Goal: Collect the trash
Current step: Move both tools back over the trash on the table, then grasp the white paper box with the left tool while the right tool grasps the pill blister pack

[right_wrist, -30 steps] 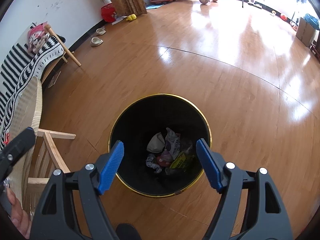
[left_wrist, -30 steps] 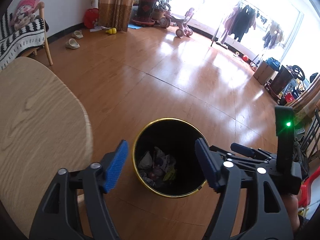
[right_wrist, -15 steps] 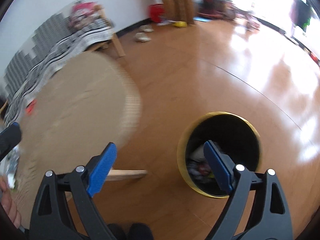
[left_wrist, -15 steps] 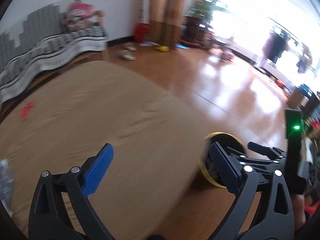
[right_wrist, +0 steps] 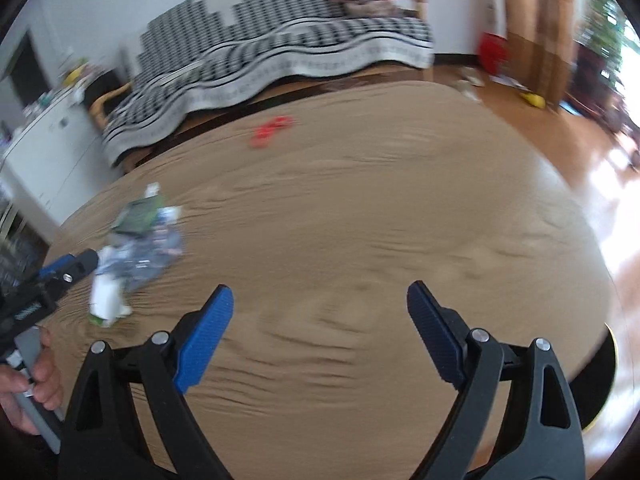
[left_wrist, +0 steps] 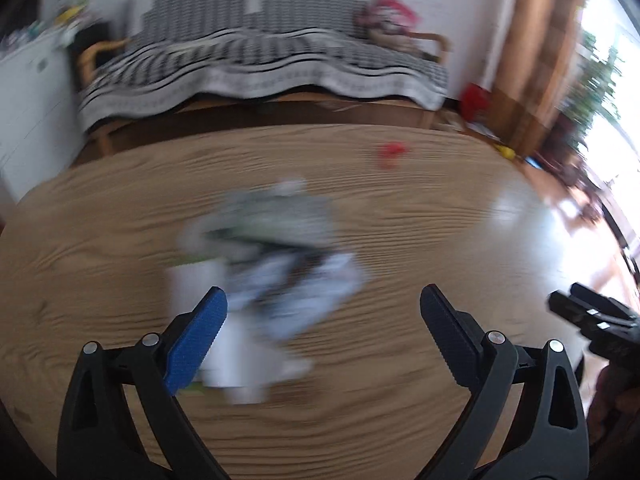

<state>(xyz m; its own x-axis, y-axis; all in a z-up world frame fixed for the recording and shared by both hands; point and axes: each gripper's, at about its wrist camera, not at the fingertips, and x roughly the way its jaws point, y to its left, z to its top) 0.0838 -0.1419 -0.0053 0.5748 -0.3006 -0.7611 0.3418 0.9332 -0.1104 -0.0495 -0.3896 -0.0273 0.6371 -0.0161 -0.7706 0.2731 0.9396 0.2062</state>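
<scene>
While both views are smeared with blur, the layout reads fine. Far left stands a white cabinet with small clutter on top, too blurred to name. Next to it, along the white wall, sits a wooden-framed sofa under a black-and-white striped throw, with a pink-and-red soft bundle at its right end. Below it a round light-wood grained worktop fills most of each view. Left of centre on the worktop lies a blurred pile of crumpled trash, grey, pale blue, white and some green. The left claw hangs over the near edge of that pile, jaws spread wide, having just been opening, nothing gripped; its left blue pad overlaps the pile's white part in view, contact cannot be told. A small red scrap lies alone toward the worktop's far edge. The right claw is over bare wood right of the pile, well apart from it, jaws also wide after just opening, empty. Rightward: a red object on the floor, brown-orange curtains, glossy orange wood floor, green plants at a bright window. A black bin with gold rim peeks from under the worktop's right edge.
</scene>
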